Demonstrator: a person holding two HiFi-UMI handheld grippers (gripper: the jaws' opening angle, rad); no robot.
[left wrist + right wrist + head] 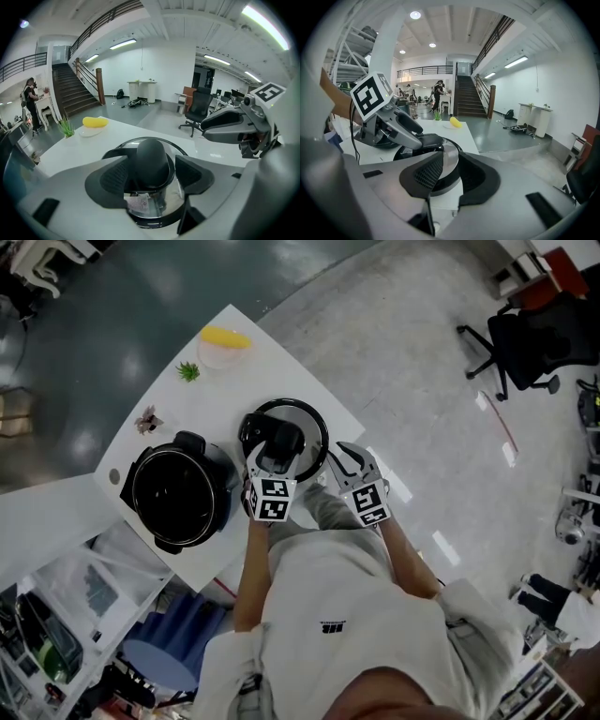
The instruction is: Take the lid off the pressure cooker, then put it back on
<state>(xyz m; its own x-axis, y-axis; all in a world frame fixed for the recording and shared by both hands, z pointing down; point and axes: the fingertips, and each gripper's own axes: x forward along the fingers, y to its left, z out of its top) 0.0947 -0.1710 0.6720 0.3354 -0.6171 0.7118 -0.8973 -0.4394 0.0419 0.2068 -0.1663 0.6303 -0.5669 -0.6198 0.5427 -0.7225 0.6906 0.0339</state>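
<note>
The glass of the lid (310, 427) gleamed glossy inside a smooth black rim, its knob (151, 161) matt black plastic. The worktop (211, 397) was smooth and white; the pressure cooker (180, 493) shone black; the fingers (114, 177) of the left gripper (150, 174) wore ribbed matt pads.

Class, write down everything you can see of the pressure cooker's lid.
The lid is round: clear glass, as it looks, in a metal-banded rim, with a rounded black knob at the centre. A white label shows at the glass. It is off the pot and lies flat, knob up, on the white table beside it. The left gripper has its jaws shut on the knob; the right gripper holds its jaws open at the rim.
</note>
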